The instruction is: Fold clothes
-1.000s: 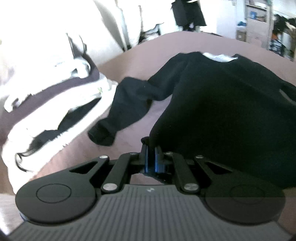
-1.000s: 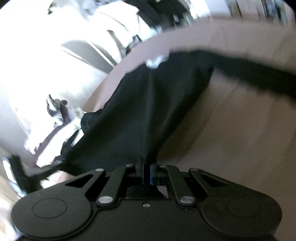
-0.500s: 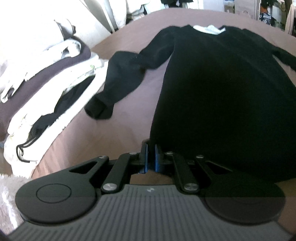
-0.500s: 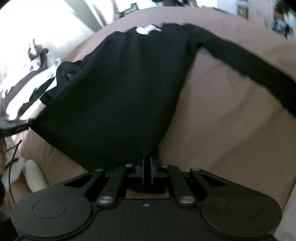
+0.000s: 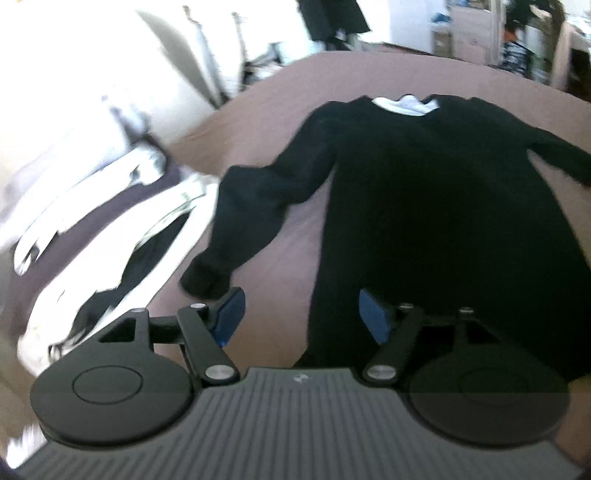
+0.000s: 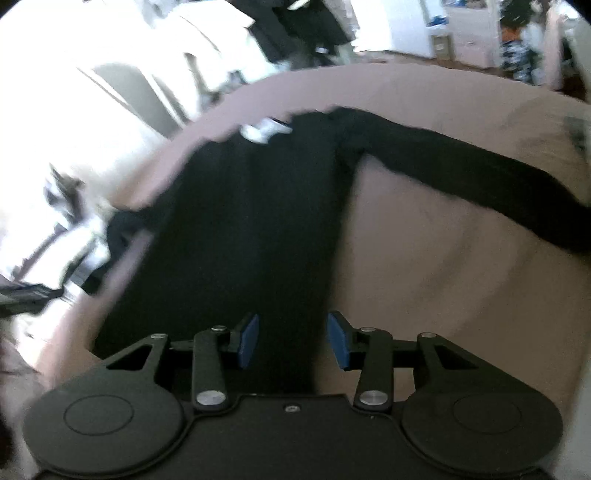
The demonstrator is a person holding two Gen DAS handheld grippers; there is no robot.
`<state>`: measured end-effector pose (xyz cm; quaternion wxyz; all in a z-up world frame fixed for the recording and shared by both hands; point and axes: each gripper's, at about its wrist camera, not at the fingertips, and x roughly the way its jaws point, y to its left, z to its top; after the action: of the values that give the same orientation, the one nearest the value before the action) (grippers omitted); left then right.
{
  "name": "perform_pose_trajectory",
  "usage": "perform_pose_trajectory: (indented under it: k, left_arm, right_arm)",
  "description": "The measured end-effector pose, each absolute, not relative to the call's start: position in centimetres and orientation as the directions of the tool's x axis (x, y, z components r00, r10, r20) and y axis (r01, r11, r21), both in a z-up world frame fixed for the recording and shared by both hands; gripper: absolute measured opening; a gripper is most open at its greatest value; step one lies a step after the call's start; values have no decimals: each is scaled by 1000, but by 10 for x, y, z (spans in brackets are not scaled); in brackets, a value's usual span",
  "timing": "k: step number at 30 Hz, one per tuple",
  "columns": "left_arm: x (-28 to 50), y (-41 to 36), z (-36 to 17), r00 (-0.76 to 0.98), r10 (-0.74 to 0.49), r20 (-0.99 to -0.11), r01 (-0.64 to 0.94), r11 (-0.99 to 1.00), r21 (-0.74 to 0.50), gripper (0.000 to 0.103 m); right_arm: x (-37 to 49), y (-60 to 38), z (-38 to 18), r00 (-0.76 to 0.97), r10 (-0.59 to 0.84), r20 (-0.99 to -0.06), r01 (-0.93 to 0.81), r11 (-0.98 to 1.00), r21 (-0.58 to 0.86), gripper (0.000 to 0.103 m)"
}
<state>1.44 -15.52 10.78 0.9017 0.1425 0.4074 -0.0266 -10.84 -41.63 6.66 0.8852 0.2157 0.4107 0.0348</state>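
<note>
Lying flat on the mauve-brown bed cover [image 5: 280, 96], the black long-sleeved sweater [image 5: 436, 221] has its long axis running from the hem, nearest both cameras, to the neckline at the far end, where a white inner collar [image 5: 404, 104] shows. Its left sleeve [image 5: 255, 214] bends down and outward, the ribbed cuff [image 5: 205, 280] ending near the hem line. In the right wrist view the same sweater [image 6: 251, 229] appears with its other sleeve [image 6: 480, 181] stretched out sideways across the cover [image 6: 424, 277], almost straight and at a wide angle to the body.

The left gripper [image 5: 301, 314] has its blue-padded fingers spread wide; nothing is between them, and the sweater's lower left corner lies just ahead of its right pad [image 5: 373, 319]. The left pad [image 5: 229, 312] sits just beside the cuff; contact cannot be judged. The right gripper [image 6: 291, 341] also stands with fingers apart, empty, the hem region visible between the pads [image 6: 248, 341].

To the left of the sweater, a stack of folded white, dark purple and black garments [image 5: 92, 236] lies along the bed edge, close to the bent sleeve. Beyond the bed are blurred white furniture [image 5: 159, 74] and dark hanging clothing [image 5: 332, 18]; motion blur hides finer detail.
</note>
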Motion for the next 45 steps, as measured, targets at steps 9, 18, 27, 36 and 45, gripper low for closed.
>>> perform_pose_trajectory:
  k: [9,18,27,36,45]
  left_arm:
    - [85,-173,110,730,134,-670,89,954,288,69]
    - [138,-155,24,507,345,-790,-88,932,351,67]
    - [163,-128,38,533,442,-722,-249,897,365,69]
    - [144,-29,80,546,283,-788,-393,918,57,75]
    - [174,-94,29,458,395,-796,-125,916,382,77]
  right_arm:
    - [17,-365,136,758,188,-625,2,957,290,64]
    - [54,-367,33,757,188,-626,79,924,374,61]
    - [65,-362,18,781,175,-599,62,933,353,61]
    - [71,-372,3,754,192,-628,87,919,385,61]
    - [71,-372,-3,738,190,-648,94,921,378,61]
